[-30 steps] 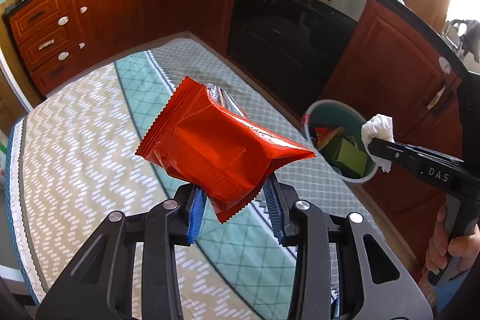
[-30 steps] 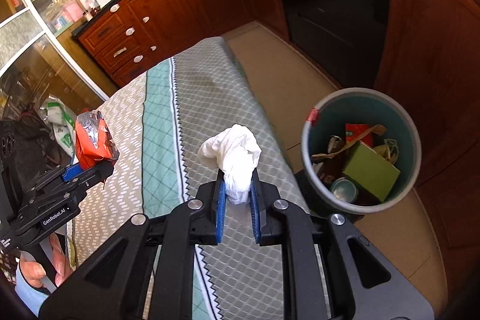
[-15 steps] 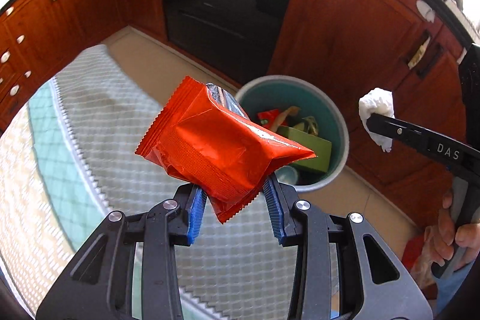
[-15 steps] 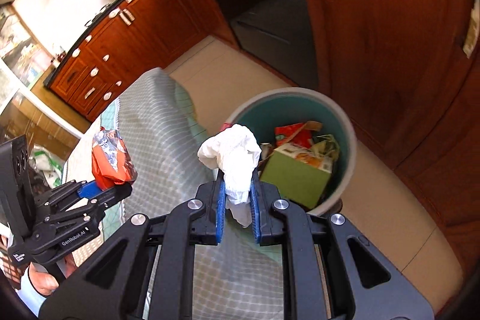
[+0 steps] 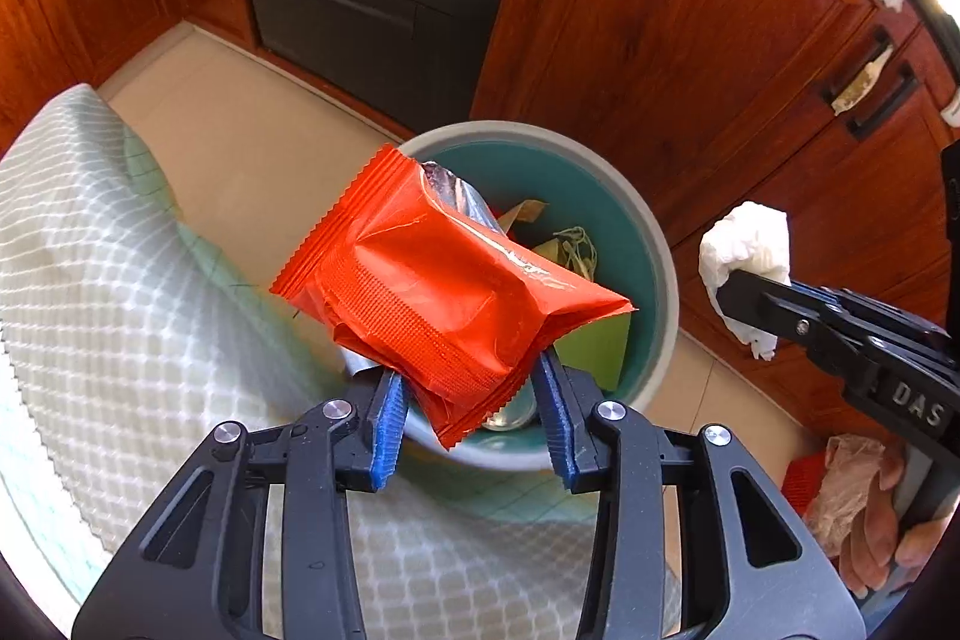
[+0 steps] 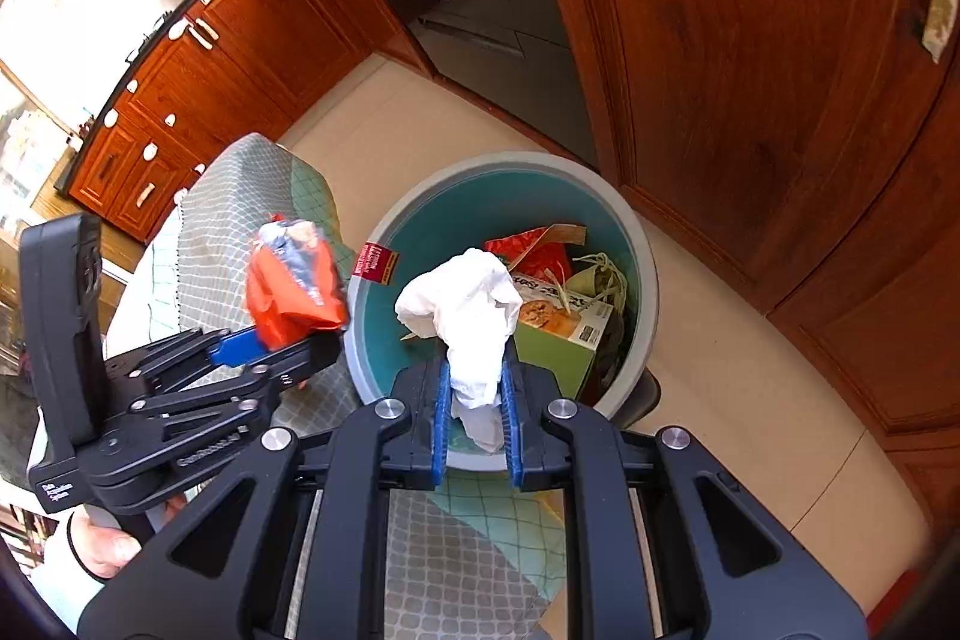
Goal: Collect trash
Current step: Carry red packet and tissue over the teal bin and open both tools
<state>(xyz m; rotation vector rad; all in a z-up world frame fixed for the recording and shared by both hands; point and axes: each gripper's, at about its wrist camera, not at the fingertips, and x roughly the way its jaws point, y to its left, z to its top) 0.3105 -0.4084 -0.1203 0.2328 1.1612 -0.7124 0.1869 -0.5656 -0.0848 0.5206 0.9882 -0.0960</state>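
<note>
Kitchen: wood cabinets, tiled floor; bin (image 6: 651, 274) beside the cloth-covered tabletop (image 5: 120, 280).
Left hand-held gripper (image 5: 471, 409): jaws just widening, crinkly red wrapper (image 5: 444, 292) between them, above the rim; may fall short.
Right hand-held gripper (image 6: 475, 412): narrow, pinching soft tissue (image 6: 474, 316) over the bin; may cling.
</note>
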